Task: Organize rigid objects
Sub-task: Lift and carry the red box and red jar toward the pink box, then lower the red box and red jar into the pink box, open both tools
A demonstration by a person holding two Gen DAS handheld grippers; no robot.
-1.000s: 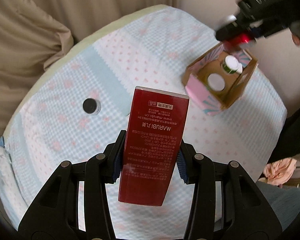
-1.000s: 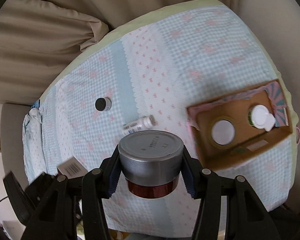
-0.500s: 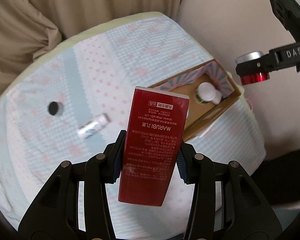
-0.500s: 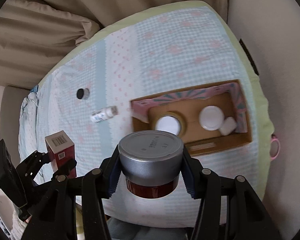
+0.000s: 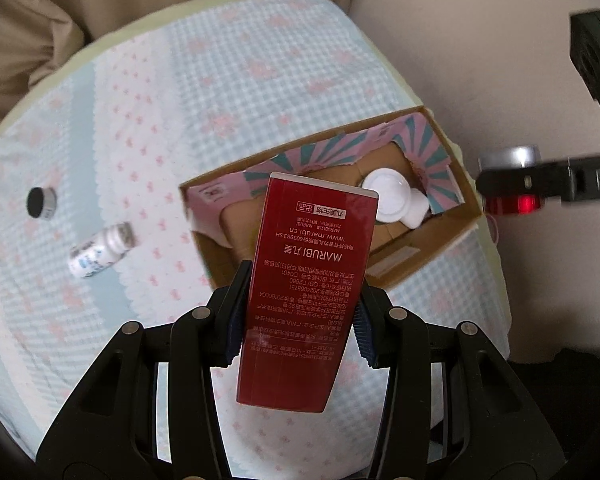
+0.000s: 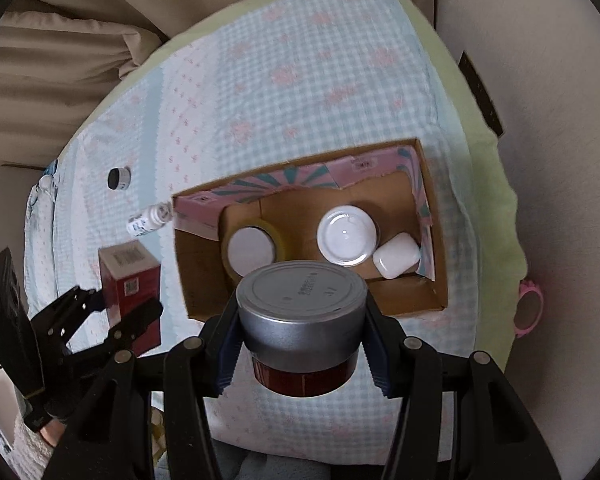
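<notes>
My left gripper [image 5: 298, 320] is shut on a tall red carton [image 5: 308, 280] and holds it above the table, just in front of the open cardboard box [image 5: 420, 268]. The carton also shows in the right wrist view [image 6: 130, 280]. My right gripper [image 6: 300, 344] is shut on a red can with a silver lid [image 6: 302, 312], held above the near edge of the box [image 6: 436, 216]. The can shows at the right of the left wrist view [image 5: 512, 184]. Inside the box lie a tape roll [image 6: 250, 250], a white-lidded jar [image 6: 346, 234] and a small white case [image 6: 396, 256].
A small white bottle [image 5: 100, 250] lies on its side left of the box, and a small black-capped jar [image 5: 40, 203] sits further left. The round table has a checked cloth [image 5: 260, 60]. Beige curtains [image 6: 60, 48] hang behind. A pink object [image 6: 530, 312] hangs off the right edge.
Both grippers moved in toward the box, which now looks larger and nearer in both views. Each keeps hold of its object.
</notes>
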